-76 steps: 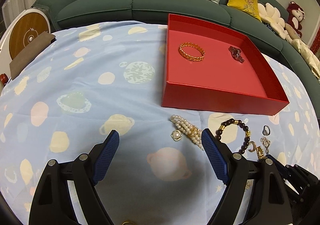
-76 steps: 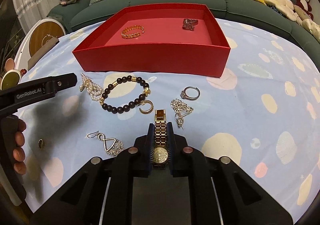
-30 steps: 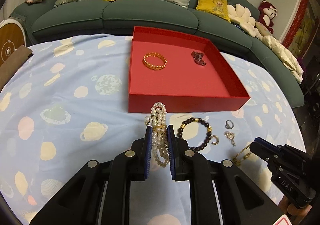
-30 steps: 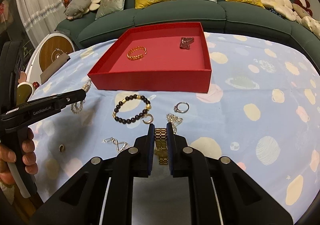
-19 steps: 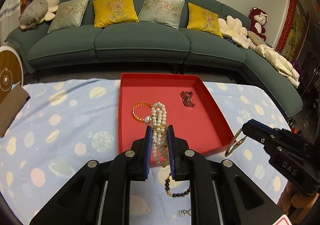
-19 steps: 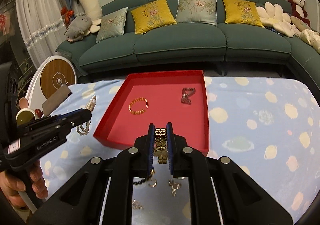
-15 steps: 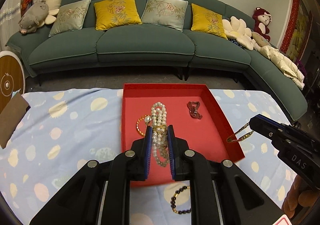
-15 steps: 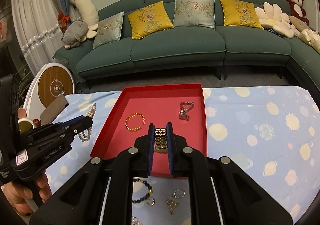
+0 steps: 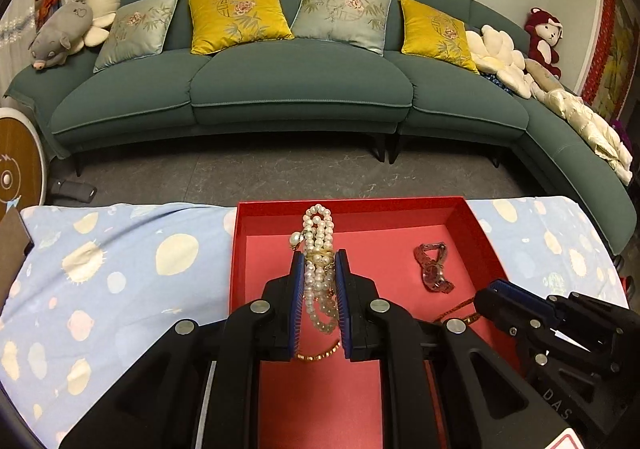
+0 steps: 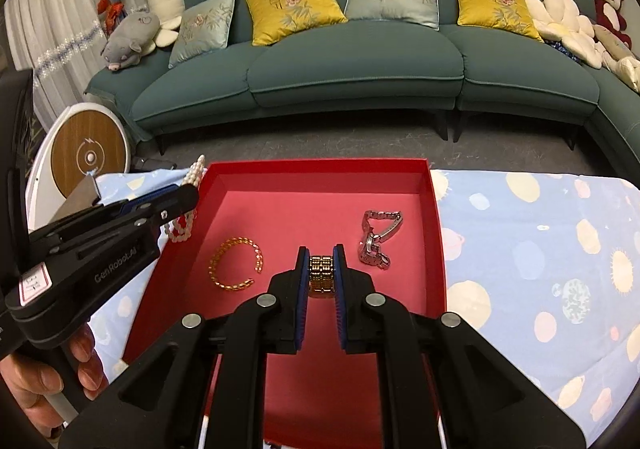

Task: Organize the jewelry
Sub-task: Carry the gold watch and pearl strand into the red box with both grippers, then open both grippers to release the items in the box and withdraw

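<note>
My left gripper (image 9: 319,257) is shut on a white pearl bracelet (image 9: 318,249) and holds it above the red tray (image 9: 400,215). It also shows in the right wrist view (image 10: 182,195), over the tray's left wall. My right gripper (image 10: 321,253) is shut on a gold watch (image 10: 321,275) and holds it above the red tray (image 10: 316,165). It also shows at the right of the left wrist view (image 9: 490,291), the gold band hanging from it. A gold bangle (image 10: 235,264) and a silver watch (image 10: 376,235) lie on the tray floor.
The tray sits on a table under a light blue cloth with planet prints (image 10: 540,249). Beyond the table edge are dark floor and a long green sofa (image 10: 352,61) with cushions. A round wooden-faced device (image 10: 90,157) stands at far left.
Both grippers have lifted their jewelry off the cloth and carried it forward over the red tray, dropping lower and closer to its floor. The loose pieces on the cloth have left both views.
</note>
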A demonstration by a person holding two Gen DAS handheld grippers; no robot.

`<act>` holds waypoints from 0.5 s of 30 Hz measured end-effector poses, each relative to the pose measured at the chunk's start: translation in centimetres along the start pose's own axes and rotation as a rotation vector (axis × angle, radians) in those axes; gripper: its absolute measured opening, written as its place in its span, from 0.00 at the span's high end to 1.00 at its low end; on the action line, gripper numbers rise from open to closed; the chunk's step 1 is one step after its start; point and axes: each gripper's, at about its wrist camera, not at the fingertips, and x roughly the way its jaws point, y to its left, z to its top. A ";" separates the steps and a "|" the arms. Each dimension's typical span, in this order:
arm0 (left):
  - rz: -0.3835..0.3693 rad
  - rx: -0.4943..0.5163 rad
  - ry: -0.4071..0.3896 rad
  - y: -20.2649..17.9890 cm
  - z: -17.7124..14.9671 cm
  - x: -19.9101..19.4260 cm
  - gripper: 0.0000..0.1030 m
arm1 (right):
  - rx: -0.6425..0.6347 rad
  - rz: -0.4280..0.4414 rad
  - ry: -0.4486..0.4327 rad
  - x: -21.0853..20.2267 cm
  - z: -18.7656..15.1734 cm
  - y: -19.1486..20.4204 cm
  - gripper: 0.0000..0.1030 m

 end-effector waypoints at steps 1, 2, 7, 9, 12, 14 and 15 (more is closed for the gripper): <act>0.005 -0.001 0.004 0.1 -0.1 0.4 0.87 | 0.000 -0.005 0.006 0.5 0.0 -0.1 0.89; 0.006 -0.001 0.008 0.1 -0.1 0.9 0.87 | 0.004 -0.007 0.011 0.9 0.0 -0.3 0.89; 0.017 -0.012 0.025 0.4 -0.3 2.5 0.87 | 0.022 -0.025 0.032 2.5 0.0 -1.2 0.89; 0.017 -0.016 0.038 0.4 -0.5 3.0 0.87 | 0.023 -0.024 0.046 3.0 -0.1 -1.4 0.89; 0.043 -0.015 0.028 0.4 -0.5 3.0 0.80 | 0.024 -0.024 0.048 3.2 -0.3 -1.8 0.89; 0.057 -0.019 0.014 0.6 -0.3 2.4 0.57 | 0.023 -0.027 0.031 2.6 -0.3 -1.9 0.87; 0.066 -0.025 0.002 0.7 -0.2 2.0 0.50 | 0.019 -0.032 0.020 2.1 -0.2 -1.8 0.87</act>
